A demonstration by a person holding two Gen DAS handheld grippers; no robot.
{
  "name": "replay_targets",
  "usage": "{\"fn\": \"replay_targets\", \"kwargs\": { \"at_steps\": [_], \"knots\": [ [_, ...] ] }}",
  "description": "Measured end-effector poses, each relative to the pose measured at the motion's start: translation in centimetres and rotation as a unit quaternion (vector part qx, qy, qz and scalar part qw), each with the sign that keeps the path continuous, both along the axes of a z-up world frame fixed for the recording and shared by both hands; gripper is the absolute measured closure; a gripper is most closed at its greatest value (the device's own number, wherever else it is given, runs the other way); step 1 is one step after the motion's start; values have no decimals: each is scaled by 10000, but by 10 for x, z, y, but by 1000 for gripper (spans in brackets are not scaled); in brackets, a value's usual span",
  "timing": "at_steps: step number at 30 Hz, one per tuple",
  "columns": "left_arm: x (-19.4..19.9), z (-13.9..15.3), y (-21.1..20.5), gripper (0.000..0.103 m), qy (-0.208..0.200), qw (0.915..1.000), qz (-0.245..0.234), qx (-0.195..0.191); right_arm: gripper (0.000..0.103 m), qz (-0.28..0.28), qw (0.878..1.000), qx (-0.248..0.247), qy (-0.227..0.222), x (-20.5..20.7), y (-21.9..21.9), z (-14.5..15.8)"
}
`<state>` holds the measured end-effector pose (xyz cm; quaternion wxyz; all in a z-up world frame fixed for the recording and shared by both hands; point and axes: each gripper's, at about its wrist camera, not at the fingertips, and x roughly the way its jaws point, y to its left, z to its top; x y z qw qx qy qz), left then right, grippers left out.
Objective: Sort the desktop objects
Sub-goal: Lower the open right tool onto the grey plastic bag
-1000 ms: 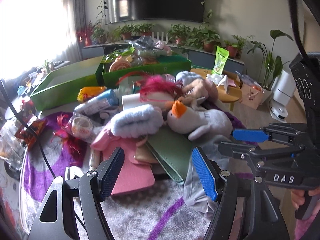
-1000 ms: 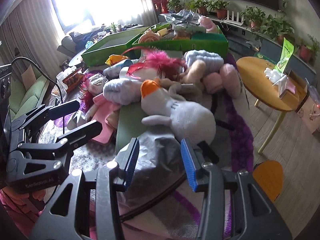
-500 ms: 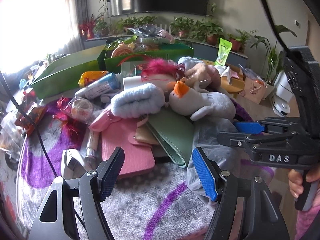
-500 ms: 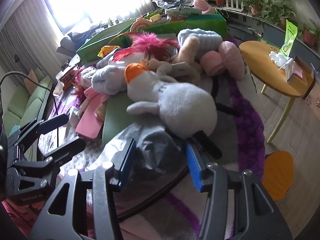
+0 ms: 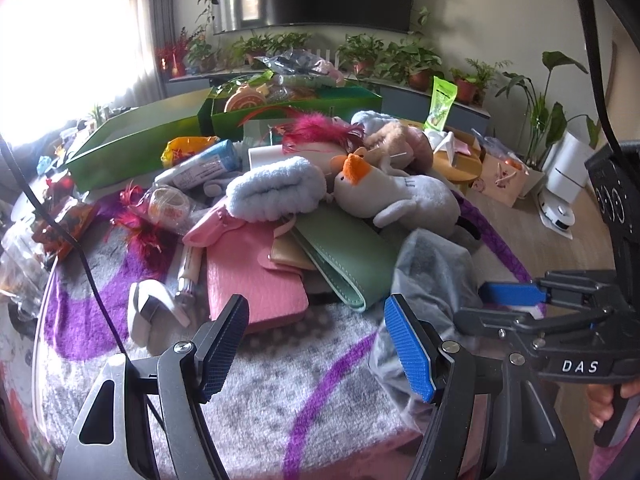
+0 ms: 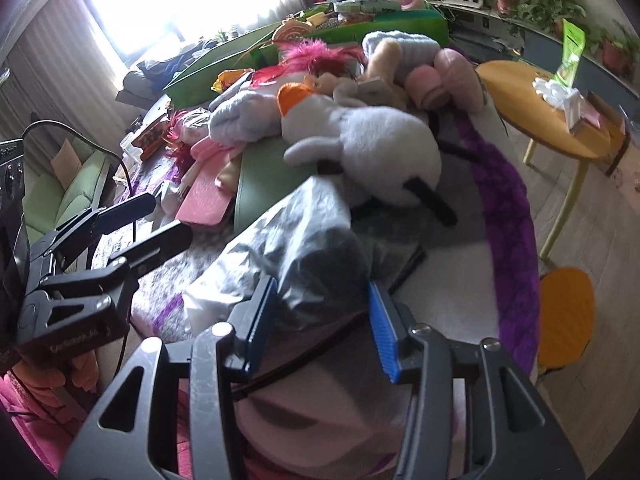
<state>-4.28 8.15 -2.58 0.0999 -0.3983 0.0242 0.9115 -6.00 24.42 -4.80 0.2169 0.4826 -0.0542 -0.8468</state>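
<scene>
A pile of objects lies on a table with a grey and purple rug (image 5: 280, 380). It holds a white plush duck with an orange beak (image 5: 400, 196) (image 6: 368, 144), a pale blue fluffy slipper (image 5: 276, 192), a green wallet (image 5: 344, 256), a pink wallet (image 5: 256, 284) and a grey plastic bag (image 5: 436, 272) (image 6: 304, 240). My left gripper (image 5: 316, 344) is open and empty above the rug, just short of the wallets. My right gripper (image 6: 324, 320) is open, its jaws on either side of the grey bag's near end.
Two green boxes (image 5: 132, 140) stand at the table's far side, one full of packets. Snack packets and a tape roll (image 5: 168, 208) lie at the left. A round yellow side table (image 6: 548, 120) and an orange stool (image 6: 564, 316) stand to the right.
My right gripper has moved forward and down onto the grey bag, which now sits between its jaws. My left gripper has drawn back a little from the pile.
</scene>
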Motion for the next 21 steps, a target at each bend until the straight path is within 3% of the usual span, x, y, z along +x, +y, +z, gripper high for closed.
{"fn": "replay_targets", "kwargs": {
  "at_steps": [3,8,14,21],
  "knots": [
    [9,0,0,32,4,10000,-60,19,57,35,9998,-119,-146,9,-2,-2],
    [23,-1,8,32,-46,9996,-266,15,57,-187,9992,142,338,11,8,12],
    [36,-12,26,32,-257,9984,-509,-12,47,57,9977,164,657,-9,22,16],
    [32,-28,35,32,-596,9970,-483,42,33,684,9952,50,701,-29,15,10]
  ]
}}
